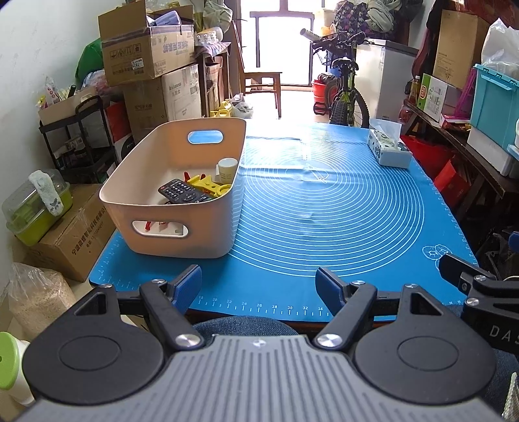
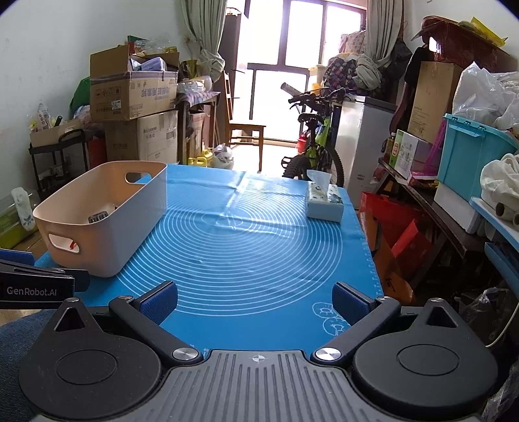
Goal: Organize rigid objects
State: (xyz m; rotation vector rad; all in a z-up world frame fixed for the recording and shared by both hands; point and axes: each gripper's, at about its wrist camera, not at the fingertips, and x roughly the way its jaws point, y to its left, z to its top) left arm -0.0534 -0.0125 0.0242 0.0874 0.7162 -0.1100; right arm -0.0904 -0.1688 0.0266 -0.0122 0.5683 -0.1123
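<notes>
Looks like a cluttered home storage room: stacked cardboard boxes (image 1: 147,42), a bicycle (image 1: 343,91), a wooden chair (image 2: 241,126), curtains (image 2: 202,29).

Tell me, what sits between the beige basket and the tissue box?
Only bare blue mat lies between basket and tissue box, shown in both wrist views.

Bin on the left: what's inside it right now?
In the bin: a black remote, yellow plastic pieces, a small white cup, and something red showing through the near handle slot. The near wall hides the rest of the floor.
</notes>
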